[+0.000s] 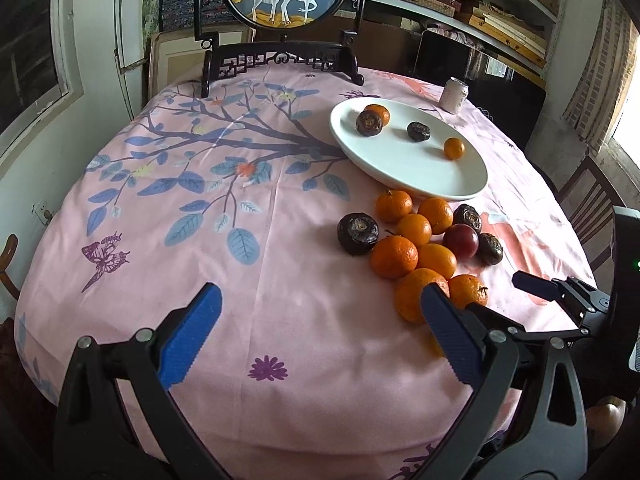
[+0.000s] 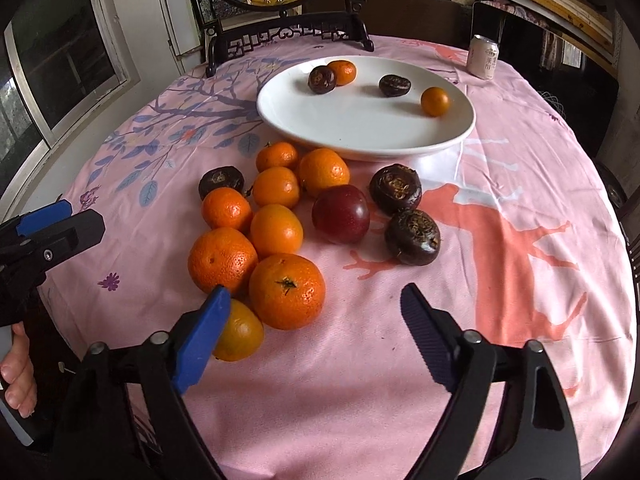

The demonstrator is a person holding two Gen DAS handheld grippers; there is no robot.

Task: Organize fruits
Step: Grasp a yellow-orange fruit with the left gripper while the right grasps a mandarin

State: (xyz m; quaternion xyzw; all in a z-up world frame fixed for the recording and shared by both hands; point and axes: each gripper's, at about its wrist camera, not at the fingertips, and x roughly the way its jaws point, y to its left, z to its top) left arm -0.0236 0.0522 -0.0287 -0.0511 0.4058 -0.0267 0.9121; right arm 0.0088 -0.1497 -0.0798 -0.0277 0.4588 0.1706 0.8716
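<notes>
Both grippers gape, nothing between them — right gripper (image 2: 316, 300) beside a tangerine (image 2: 287, 290), left gripper (image 1: 320, 300) over the tablecloth (image 1: 280, 272); white plate (image 2: 360, 136) holds 4 fruits.

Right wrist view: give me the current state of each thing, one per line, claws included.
Right claw: open, empty, nearest orange just ahead of it.
Left claw: open, empty, over bare cloth.
White plate: holds two oranges and two dark fruits.
Fruit pile: loose on the tablecloth, before the plate.
Red fruit: on the cloth.
Can: upright, behind the plate.

Orange tangerines (image 2: 286, 290), white plate (image 2: 360, 136)
</notes>
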